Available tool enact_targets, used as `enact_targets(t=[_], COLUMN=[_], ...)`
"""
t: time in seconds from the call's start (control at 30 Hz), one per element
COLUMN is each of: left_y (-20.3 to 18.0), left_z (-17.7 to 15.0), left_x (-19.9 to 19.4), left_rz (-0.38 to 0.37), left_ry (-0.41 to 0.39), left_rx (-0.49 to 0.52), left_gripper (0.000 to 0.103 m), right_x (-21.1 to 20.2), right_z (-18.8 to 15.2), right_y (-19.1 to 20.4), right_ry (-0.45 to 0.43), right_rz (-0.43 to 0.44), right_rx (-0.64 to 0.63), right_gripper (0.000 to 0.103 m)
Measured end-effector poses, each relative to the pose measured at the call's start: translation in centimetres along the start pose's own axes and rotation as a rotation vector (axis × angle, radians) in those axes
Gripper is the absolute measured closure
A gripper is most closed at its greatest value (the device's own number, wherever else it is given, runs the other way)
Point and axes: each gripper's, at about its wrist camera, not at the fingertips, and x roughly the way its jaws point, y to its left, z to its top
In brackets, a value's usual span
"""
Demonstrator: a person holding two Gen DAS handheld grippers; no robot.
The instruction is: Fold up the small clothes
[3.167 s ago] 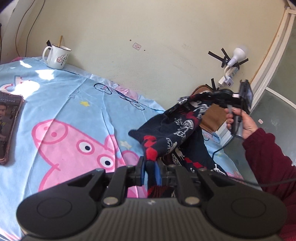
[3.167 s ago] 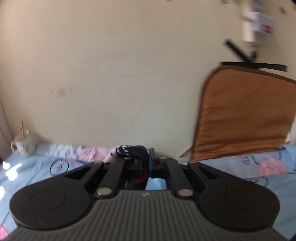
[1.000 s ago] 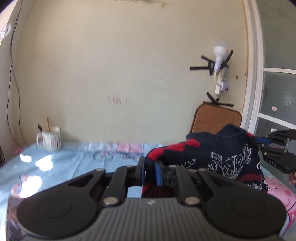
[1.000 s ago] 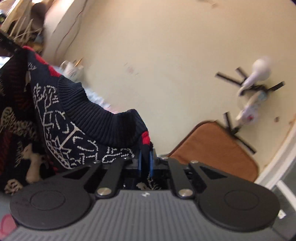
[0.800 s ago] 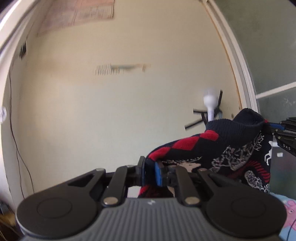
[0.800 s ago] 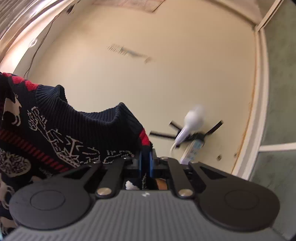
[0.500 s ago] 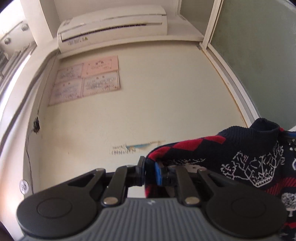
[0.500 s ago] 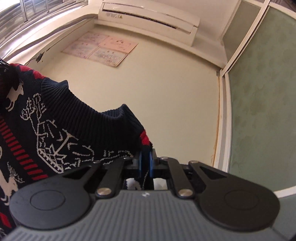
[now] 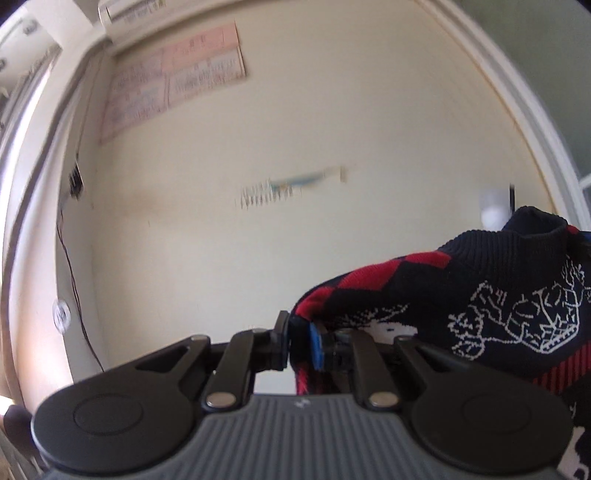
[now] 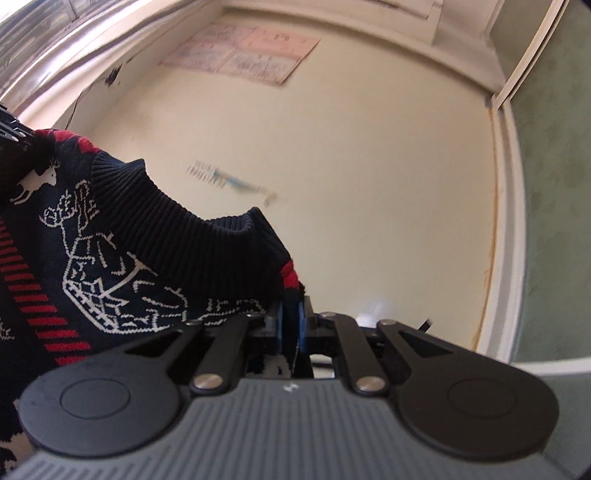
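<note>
A small navy knitted sweater [image 9: 491, 295] with red checks and white patterns hangs stretched in the air between my two grippers. My left gripper [image 9: 300, 345] is shut on its red-and-navy shoulder edge, and the cloth runs off to the right. In the right wrist view the same sweater [image 10: 122, 243] fills the left side, ribbed collar uppermost. My right gripper [image 10: 291, 328] is shut on the other shoulder, beside a red patch. At the far left edge a bit of the left gripper's black frame shows. The bed below is out of sight in both views.
Both cameras face the cream wall [image 9: 332, 129] high up. Pink paper sheets [image 9: 177, 77] are stuck near an air conditioner [image 9: 122, 9]. A black cable [image 9: 74, 266] runs down the left wall. A white door frame [image 10: 506, 221] and green glass panel [image 10: 557, 221] stand at right.
Both grippers have risen with the sweater from bed level. The bed, mug and chair back have dropped out of view, and the upper wall with its papers now fills the frames.
</note>
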Motion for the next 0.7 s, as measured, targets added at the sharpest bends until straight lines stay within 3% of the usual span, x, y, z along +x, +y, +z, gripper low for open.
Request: enact_targets(t=[0.1, 0.13, 0.17, 0.23, 0.27, 0.4, 0.53, 0.63, 0.7], left_y=[-3.1, -4.3, -5.3, -6.0, -5.6, -4.4, -3.9, -4.0, -3.9], left_z=[-7.3, -10.3, -13.5, -19.6, -21.6, -25.8, -25.9, -26.5, -27.6], left_x=[8.5, 11.3, 13.8, 16.7, 16.7, 13.5, 10.7, 10.0, 10.3], left_rz=[0.026, 0.012, -0.008, -0.032, -0.064, -0.096, -0.144, -0.129, -0.146], left_ry=[0.243, 0.332, 0.437, 0.670, 0.714, 0.710, 0.652, 0.651, 0.681], left_rx=[-0.002, -0.006, -0.014, -0.090, -0.153, -0.251, -0.242, -0.197, -0.221], left_gripper=[0.088, 0.086, 0.085, 0.091, 0.092, 0.091, 0.087, 0.087, 0.087], right_x=[6.4, 8.7, 10.6, 13.0, 12.9, 8.7, 4.9, 3.1, 2.8], right_z=[-7.4, -10.3, -13.2, -18.7, -20.5, -23.2, -24.7, -26.9, -28.5], right_y=[4.2, 5.8, 7.3, 9.1, 9.0, 5.0, 3.3, 4.2, 3.4], right_ry=[0.182, 0.265, 0.352, 0.542, 0.606, 0.687, 0.774, 0.854, 0.942], right_rz=[0.065, 0.100, 0.122, 0.167, 0.181, 0.286, 0.360, 0.292, 0.275], right_rx=[0.013, 0.012, 0.008, 0.017, 0.045, 0.214, 0.259, 0.138, 0.211], right_gripper=[0.088, 0.074, 0.055, 0.054, 0.056, 0.046, 0.016, 0.016, 0.019])
